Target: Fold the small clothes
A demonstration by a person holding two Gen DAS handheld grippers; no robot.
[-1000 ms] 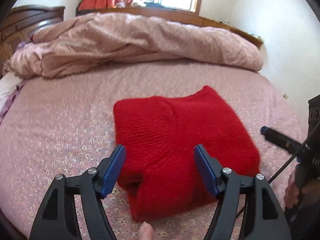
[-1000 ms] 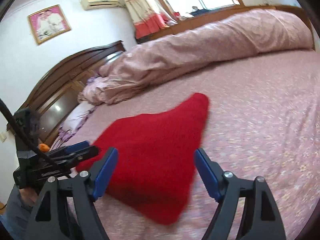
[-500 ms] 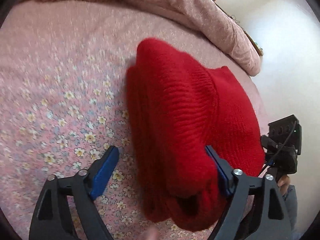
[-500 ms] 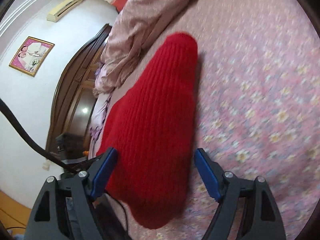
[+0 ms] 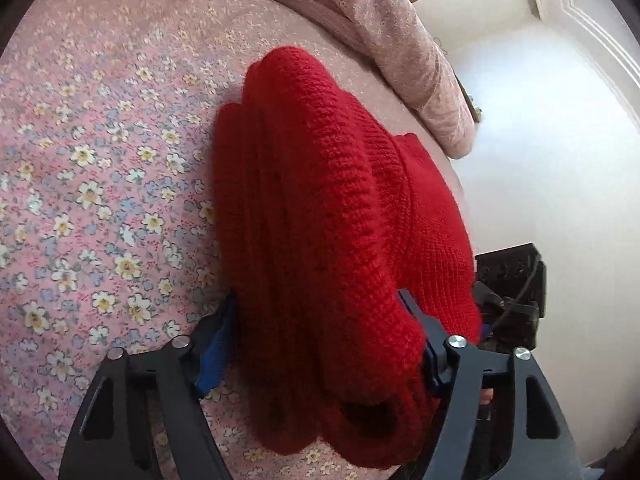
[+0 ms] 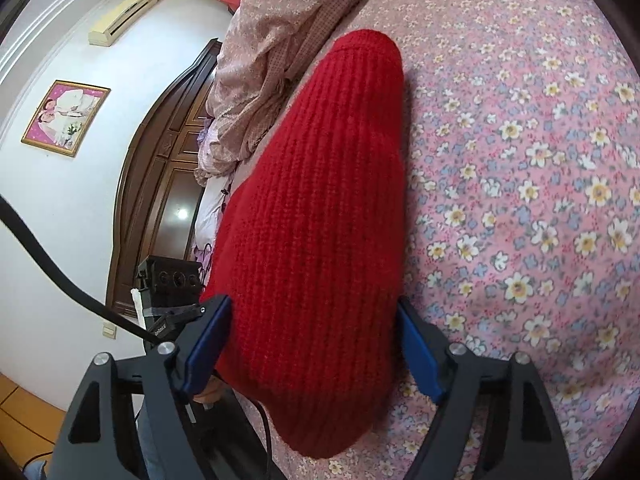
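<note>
Red sweater down on the flowery bed sheet, folded into a thick, fat bundle, with the rumpled quilt well behind. Soft and squashy by the look of the chunky knit, light enough to lift, not slippery, not breakable. Floppy too: likely to sag and fall open if held by one thin edge. Left gripper right at the near end of the bundle, blue pads wide apart, one on each side of the wool and touching. Hard to tell whether squeezing yet or only hugging. Right gripper at the other side of the same near end, pads spread wide as well, red knit filling the whole gap between. No firm pinch to be seen there. Best to take hold low down, through all the layers at once, near the two front corners, so no layer slips out. Best to squeeze gently but fully, since fluffy wool gives a lot before holding fast. Then lift both ends together and level, or the middle may droop and undo the fold. Loops of yarn could catch on a pad edge, so slide in slowly.
</note>
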